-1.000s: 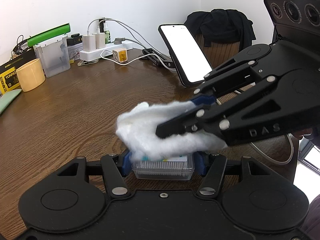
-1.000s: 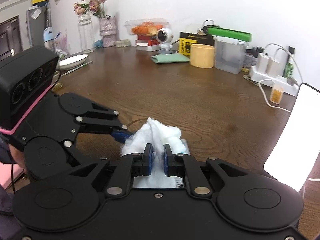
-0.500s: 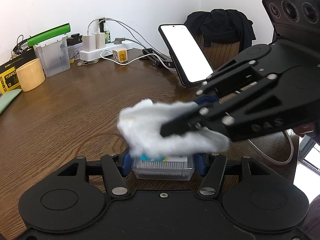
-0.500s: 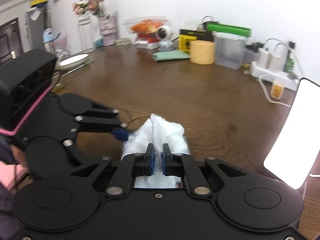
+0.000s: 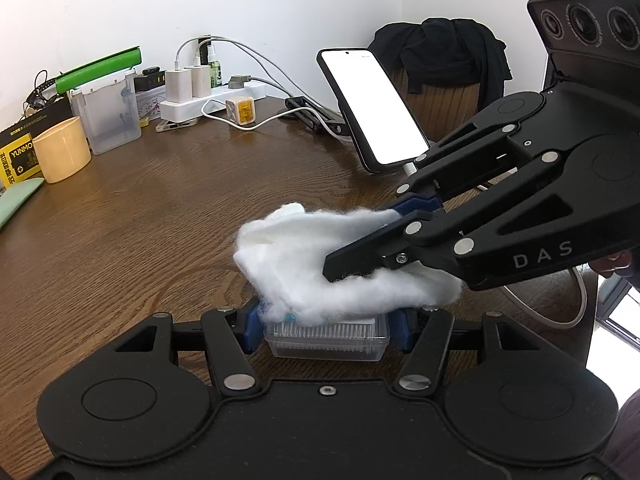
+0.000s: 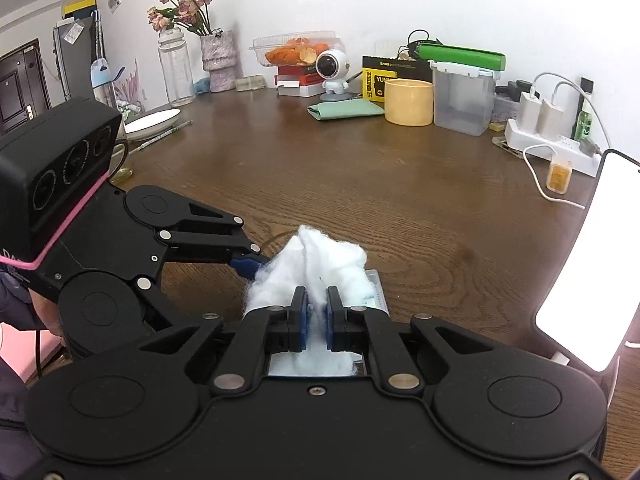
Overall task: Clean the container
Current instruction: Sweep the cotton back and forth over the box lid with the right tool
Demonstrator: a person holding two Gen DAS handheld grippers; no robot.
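The left gripper (image 5: 326, 330) has the box (image 5: 327, 341) clamped across its long axis, blue fingers (image 5: 251, 330) pressed to both short ends, and the box sits low over the tabletop (image 5: 160, 216), right in front of that hand. Whether it rests on the wood or hangs just above, I can't tell.

In from the right comes the right gripper (image 6: 316, 314), fingers (image 6: 302, 322) pinched tight on a wad (image 6: 320, 268) of white cotton, and that wad lies on top of the box, covering most of the lid. Only the near wall and a strip of the right end show from the left wrist view.

Here's what the next stroke hangs on: the box runs side to side between the left fingers, and the right gripper reaches over it from the right end, pointing down and across. So a wipe, I'd judge, goes along the length, wad dragged end to end, while the left hand only has to hold firm. The right hand is the working one; it is already on the surface.

Phone (image 5: 372, 108) stands just beyond on the right, close to the right gripper's linkage, so a wide sweep that way could clip it.
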